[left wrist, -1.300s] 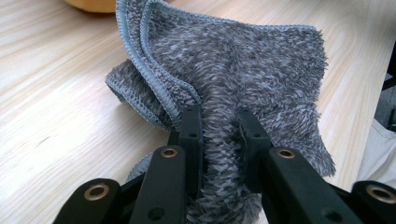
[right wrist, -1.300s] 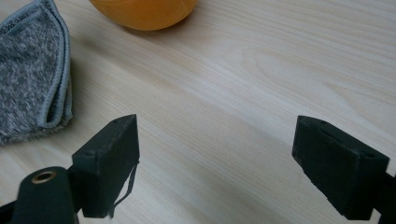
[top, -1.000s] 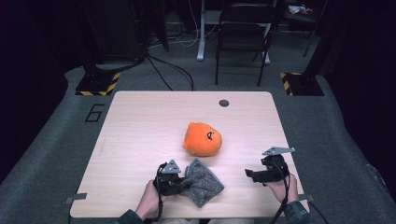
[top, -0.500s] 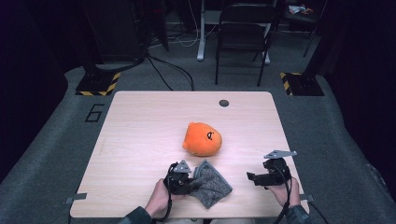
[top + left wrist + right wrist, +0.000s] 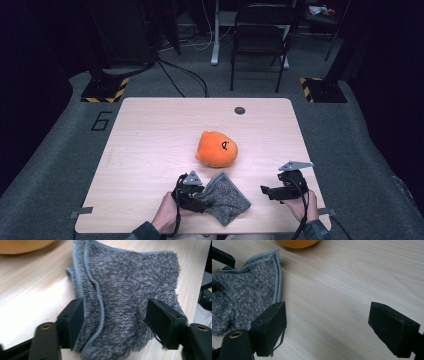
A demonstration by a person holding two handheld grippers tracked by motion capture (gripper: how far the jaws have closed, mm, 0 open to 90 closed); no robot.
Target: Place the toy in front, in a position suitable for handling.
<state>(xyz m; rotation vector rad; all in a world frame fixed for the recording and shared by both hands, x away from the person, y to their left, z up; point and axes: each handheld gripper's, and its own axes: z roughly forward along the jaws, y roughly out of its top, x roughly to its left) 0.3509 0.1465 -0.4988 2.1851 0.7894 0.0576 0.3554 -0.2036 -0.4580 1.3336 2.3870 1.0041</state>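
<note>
High view first: the grey cloth lies folded near the table's front edge, just below the orange plush. The left gripper has just been opening; its jaws now stand apart with the cloth between them, pads not pressing. The right gripper waits wide open over bare wood. Soft, light and floppy (it'll sag), so I'd pinch the hemmed edge.
</note>
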